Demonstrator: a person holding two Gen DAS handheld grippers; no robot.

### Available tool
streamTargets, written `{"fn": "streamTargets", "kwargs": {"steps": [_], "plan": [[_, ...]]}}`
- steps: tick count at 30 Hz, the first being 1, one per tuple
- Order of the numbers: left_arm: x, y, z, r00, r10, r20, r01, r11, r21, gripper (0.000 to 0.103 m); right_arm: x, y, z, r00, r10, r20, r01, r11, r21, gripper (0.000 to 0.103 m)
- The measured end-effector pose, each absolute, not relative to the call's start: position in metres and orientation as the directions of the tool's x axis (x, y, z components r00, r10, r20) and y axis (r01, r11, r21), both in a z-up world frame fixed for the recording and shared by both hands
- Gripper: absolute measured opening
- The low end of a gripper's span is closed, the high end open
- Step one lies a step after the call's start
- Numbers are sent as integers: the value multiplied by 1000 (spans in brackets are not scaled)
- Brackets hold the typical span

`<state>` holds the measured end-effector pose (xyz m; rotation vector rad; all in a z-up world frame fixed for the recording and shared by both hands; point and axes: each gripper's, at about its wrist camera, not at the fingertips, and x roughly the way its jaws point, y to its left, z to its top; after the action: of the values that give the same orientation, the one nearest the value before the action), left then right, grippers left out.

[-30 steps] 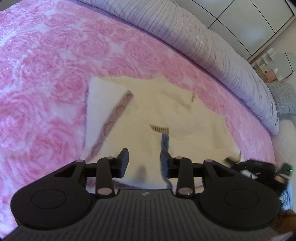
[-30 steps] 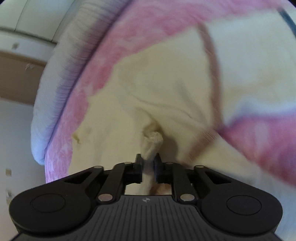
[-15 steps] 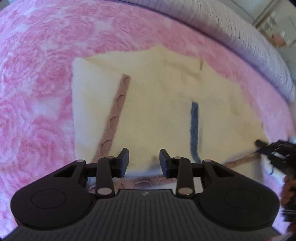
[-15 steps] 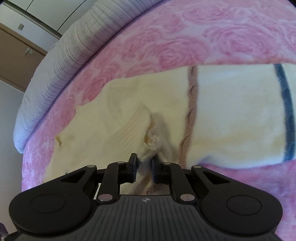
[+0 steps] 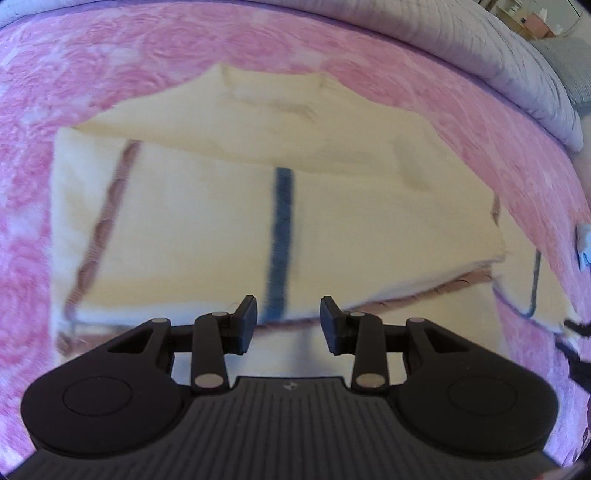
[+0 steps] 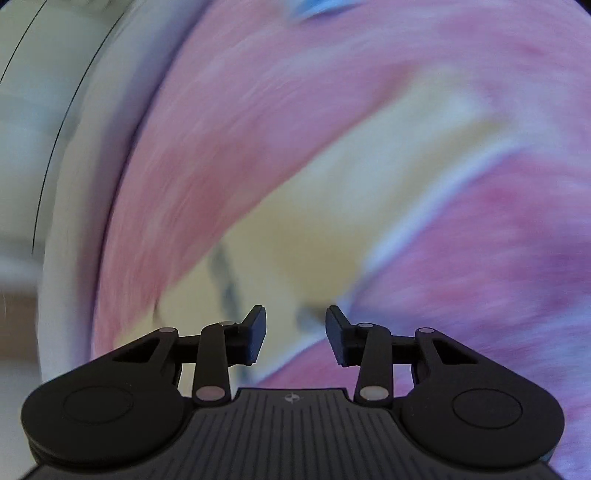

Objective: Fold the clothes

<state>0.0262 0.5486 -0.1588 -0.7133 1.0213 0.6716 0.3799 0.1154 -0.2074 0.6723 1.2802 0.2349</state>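
A cream knitted garment [image 5: 207, 221] with a blue stripe [image 5: 280, 236] and brownish-pink trim [image 5: 99, 229] lies folded on the pink rose-patterned bedspread [image 5: 74, 55]. My left gripper [image 5: 288, 317] hovers open over the garment's near edge, nothing between its fingers. In the heavily blurred right wrist view, my right gripper [image 6: 295, 332] is open and empty, above the cream garment [image 6: 314, 229] and the pink bedspread [image 6: 498, 258]. A dark tip of the other gripper [image 5: 576, 332] shows at the right edge of the left wrist view.
A grey ribbed pillow or bolster [image 5: 498, 48] runs along the far edge of the bed. A pale wall or wardrobe [image 6: 37, 110] fills the left of the right wrist view. Small furniture [image 5: 532, 22] shows at the far top right.
My right gripper has let go of the bunched cream cloth and now stands open, swinging fast. The left camera has closed in on the garment, now folded over with the blue stripe on top.
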Motion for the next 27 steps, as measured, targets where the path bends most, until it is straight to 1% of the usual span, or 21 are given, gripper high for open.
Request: {"fn": "streamTargets", "kwargs": {"steps": [1, 4, 6, 8, 10, 11, 12, 14, 16, 19, 20, 21, 22, 23, 24, 26, 27], "plan": [[29, 545, -157, 372, 162, -914, -775, 597, -209, 32, 384, 93, -210, 318, 503, -804, 266, 766, 585, 44], [35, 539, -152, 375, 170, -912, -773, 601, -206, 32, 389, 56, -221, 378, 503, -778, 354, 697, 623, 42], [35, 538, -149, 374, 179, -910, -775, 599, -201, 33, 394, 45, -227, 408, 516, -753, 377, 655, 654, 43], [30, 539, -145, 370, 186, -910, -784, 588, -199, 33, 404, 45, -232, 417, 513, -750, 388, 645, 658, 44], [24, 541, -141, 366, 192, -911, -793, 576, -198, 33, 410, 58, -226, 416, 476, -775, 360, 696, 621, 32], [19, 543, -139, 366, 194, -910, -796, 572, -198, 33, 411, 65, -219, 415, 449, -791, 330, 736, 591, 18], [15, 545, -137, 367, 197, -909, -798, 569, -199, 33, 412, 72, -212, 415, 422, -806, 300, 773, 559, 17], [3, 550, -133, 369, 200, -908, -805, 557, -204, 33, 382, 116, -188, 417, 470, -778, 95, 828, 552, 16], [-9, 555, -130, 371, 202, -906, -813, 543, -212, 33, 351, 161, -164, 407, 524, -749, -121, 843, 524, 15], [-27, 563, -126, 379, 199, -904, -827, 511, -235, 33, 304, 228, -127, 368, 598, -712, -431, 788, 439, 15], [-32, 566, -125, 384, 196, -902, -831, 500, -245, 33, 288, 250, -115, 349, 621, -702, -526, 750, 401, 17], [-37, 567, -125, 395, 188, -899, -831, 490, -262, 33, 272, 273, -103, 327, 641, -694, -615, 702, 359, 23], [-41, 567, -124, 409, 175, -895, -829, 482, -285, 34, 257, 295, -91, 304, 660, -687, -696, 646, 312, 36], [-45, 567, -124, 424, 162, -891, -825, 474, -307, 35, 241, 318, -79, 278, 676, -682, -770, 582, 263, 71], [-46, 564, -125, 439, 150, -886, -820, 469, -328, 37, 238, 317, -86, 267, 654, -708, -770, 587, 251, 84], [-48, 559, -127, 469, 125, -874, -809, 456, -370, 39, 235, 310, -104, 246, 599, -762, -759, 608, 233, 77], [-47, 556, -132, 485, 105, -868, -802, 450, -393, 39, 233, 306, -112, 235, 570, -788, -753, 619, 223, 75]]}}
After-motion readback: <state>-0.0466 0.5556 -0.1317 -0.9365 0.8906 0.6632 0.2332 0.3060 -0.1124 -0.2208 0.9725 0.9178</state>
